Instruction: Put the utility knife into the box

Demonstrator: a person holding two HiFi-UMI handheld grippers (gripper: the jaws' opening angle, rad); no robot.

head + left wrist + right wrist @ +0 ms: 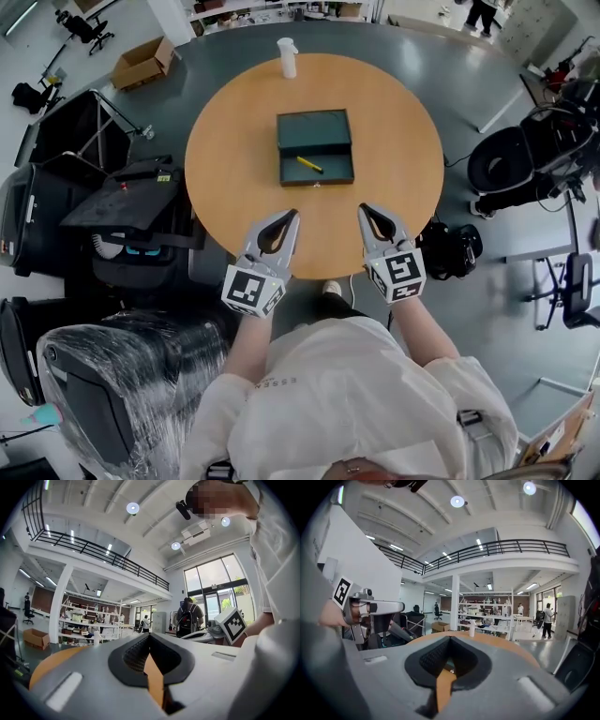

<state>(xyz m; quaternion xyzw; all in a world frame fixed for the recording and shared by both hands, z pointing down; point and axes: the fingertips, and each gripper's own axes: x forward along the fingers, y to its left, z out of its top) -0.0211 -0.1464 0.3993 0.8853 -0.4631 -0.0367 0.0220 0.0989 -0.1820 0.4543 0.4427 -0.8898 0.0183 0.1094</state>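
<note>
A dark green box (316,146) lies open in the middle of the round wooden table (225,178), its lid folded back. A yellow utility knife (309,164) rests inside the box's near tray. My left gripper (293,215) hovers over the table's near edge, shut and empty, well short of the box. My right gripper (364,208) is beside it, also shut with nothing held. In the left gripper view the jaws (149,635) meet at the tips. The right gripper view shows the same closed tips (450,638); through the gap in the jaws I glimpse the box.
A white bottle (287,56) stands at the table's far edge. On the floor are a cardboard box (142,62), black cases and a cart (122,202) at the left, a wrapped chair (103,375), black chairs (525,159) and dark gear (452,248) at the right.
</note>
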